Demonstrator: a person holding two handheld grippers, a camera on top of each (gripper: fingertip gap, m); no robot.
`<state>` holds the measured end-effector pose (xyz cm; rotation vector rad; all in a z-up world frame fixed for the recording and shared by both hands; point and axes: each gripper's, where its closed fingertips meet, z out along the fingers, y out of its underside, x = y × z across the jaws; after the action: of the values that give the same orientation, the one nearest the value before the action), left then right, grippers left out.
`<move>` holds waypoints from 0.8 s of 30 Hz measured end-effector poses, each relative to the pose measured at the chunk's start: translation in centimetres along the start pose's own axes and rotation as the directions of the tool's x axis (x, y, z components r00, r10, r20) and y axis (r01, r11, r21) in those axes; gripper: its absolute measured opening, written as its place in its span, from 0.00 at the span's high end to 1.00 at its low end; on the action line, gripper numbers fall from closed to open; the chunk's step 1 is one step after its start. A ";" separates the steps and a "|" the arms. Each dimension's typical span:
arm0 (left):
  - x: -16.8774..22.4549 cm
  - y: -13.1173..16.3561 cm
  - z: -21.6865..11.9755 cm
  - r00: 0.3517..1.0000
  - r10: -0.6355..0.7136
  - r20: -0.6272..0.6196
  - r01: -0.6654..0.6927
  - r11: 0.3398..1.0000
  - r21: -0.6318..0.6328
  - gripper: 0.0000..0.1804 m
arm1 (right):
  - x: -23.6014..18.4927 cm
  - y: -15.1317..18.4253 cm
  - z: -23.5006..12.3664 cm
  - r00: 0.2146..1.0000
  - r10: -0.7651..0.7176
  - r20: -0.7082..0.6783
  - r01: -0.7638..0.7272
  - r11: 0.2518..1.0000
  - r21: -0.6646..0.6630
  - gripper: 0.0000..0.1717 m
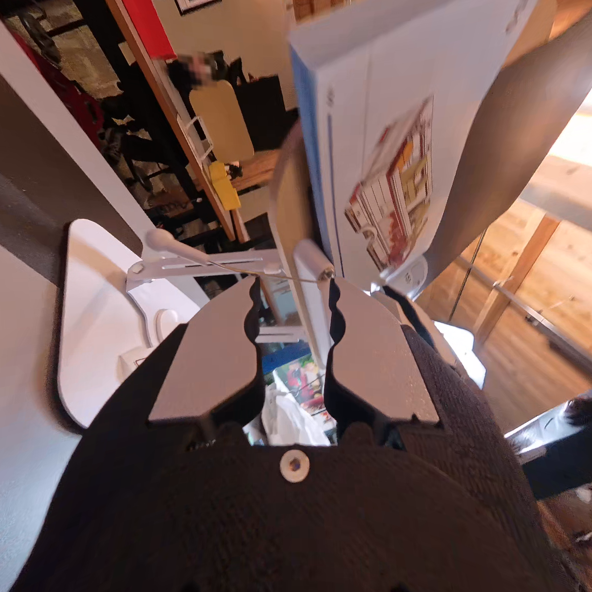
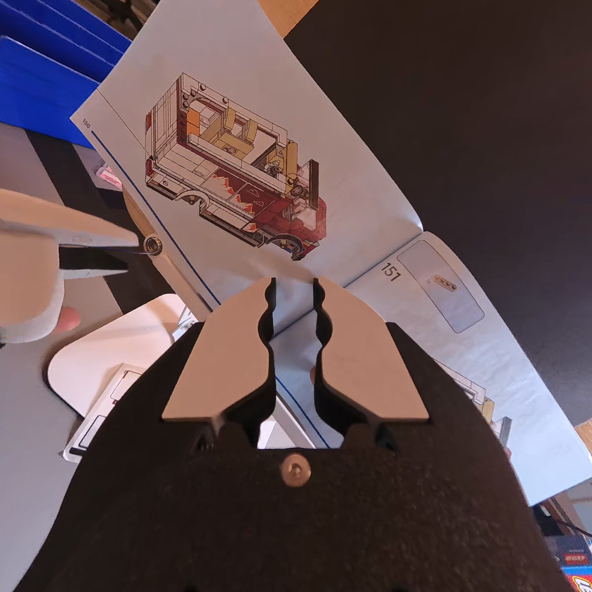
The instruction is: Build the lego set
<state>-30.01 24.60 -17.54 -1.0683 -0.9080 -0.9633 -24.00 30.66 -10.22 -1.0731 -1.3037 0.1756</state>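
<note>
An open instruction booklet (image 2: 240,96) with a drawing of a red and white truck leans on a white book stand (image 2: 112,352). My right gripper (image 2: 294,280) is over the lower part of the booklet near its spine, jaws apart, pads pressing on nothing. My left gripper (image 1: 293,282) is open at the stand's page-holder. The holder's thin wire (image 1: 288,276) crosses just past the fingertips, running from a white-tipped arm (image 1: 173,245) to a spring coil (image 1: 326,274). The right wrist view shows the left gripper (image 2: 128,256) next to that coil (image 2: 152,246). The booklet (image 1: 368,128) and a right finger (image 1: 512,144) also show in the left wrist view.
Blue bins (image 2: 38,80) stand behind the booklet on the left. A dark table surface (image 2: 464,128) lies to the right. A printed card (image 2: 105,416) lies under the stand's base. A colourful box (image 2: 576,563) is at the lower right. A yellow object (image 1: 224,185) and wooden floor (image 1: 528,304) show beyond.
</note>
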 end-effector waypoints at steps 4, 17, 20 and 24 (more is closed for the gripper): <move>-0.3 -1.5 0.2 1.000 0.004 -0.003 -0.004 0.998 0.066 0.85 | 0.0 0.0 0.0 1.000 0.013 0.022 -0.013 1.000 -0.008 0.88; 0.8 -2.9 -0.5 0.999 0.042 -0.033 -0.036 0.986 0.160 0.98 | -0.1 -0.2 0.4 0.999 0.009 0.035 -0.007 0.999 -0.041 0.88; 1.3 -3.0 -0.7 0.997 0.059 -0.044 -0.050 0.984 0.169 0.99 | -0.1 -0.2 0.5 0.999 0.006 0.031 -0.005 0.999 -0.044 0.88; 2.5 -2.8 -0.7 0.969 0.246 -0.010 -0.241 0.958 0.158 0.99 | 0.0 -0.1 0.6 1.000 0.006 0.027 -0.004 0.999 -0.048 0.88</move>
<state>-31.74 22.94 -14.56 -1.0030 -0.7928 -0.6900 -24.57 30.90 -10.22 -1.1177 -1.3355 0.1643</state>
